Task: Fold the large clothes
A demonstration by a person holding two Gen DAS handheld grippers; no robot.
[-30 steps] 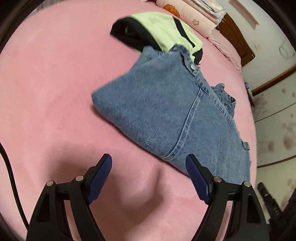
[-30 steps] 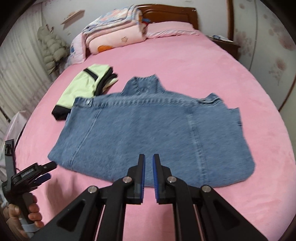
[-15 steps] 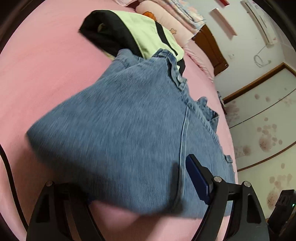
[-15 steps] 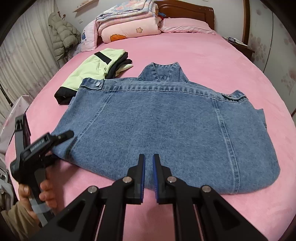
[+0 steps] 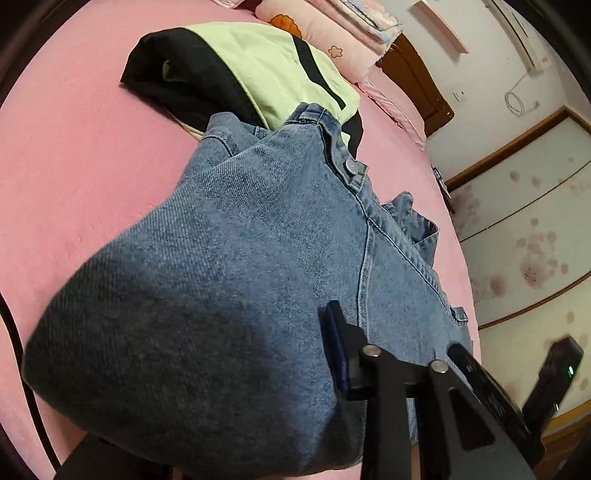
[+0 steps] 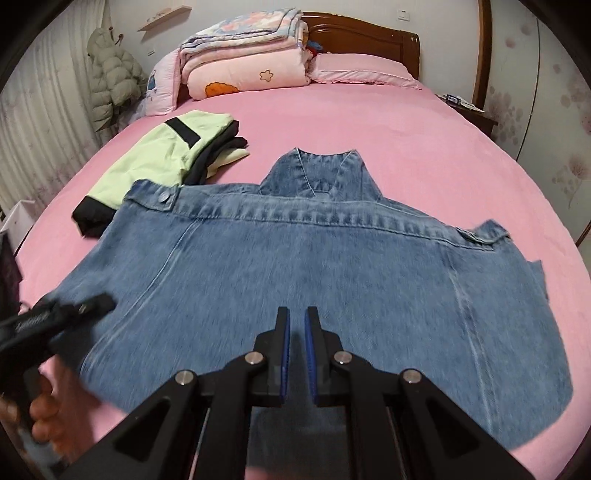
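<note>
While the denim jacket (image 6: 317,280) lies spread flat on the pink bed (image 6: 406,147), back side up and collar pointing away, both claws are down at its near edge. The left claw (image 5: 295,398) has just been closing, and the jacket's corner is between its two fingers. One finger with its blue pad sits on top of the cloth; the other finger is hidden under the cloth. The cloth bunches up over this claw, so it looks pinched, with the fingers only a little way apart. From the right wrist view, the left claw (image 6: 70,310) shows at the jacket's left corner, held by a hand (image 6: 44,417) low down.

The right claw (image 6: 296,354) is closed, with just a thin gap between its blue pads. It holds nothing. It hangs over the middle of the jacket's near hem, and the denim lies right in front of it and under it.

Beyond the jacket's left shoulder, far from the right claw and to its left, lies a folded green and black top (image 6: 162,162). The jacket's shoulder overlaps it a bit. Folded blankets (image 6: 243,55) and a pillow (image 6: 362,70) are stacked at the far end of the bed by the wooden headboard (image 6: 369,33). A puffy coat (image 6: 110,81) hangs on the wall at the far left.
</note>
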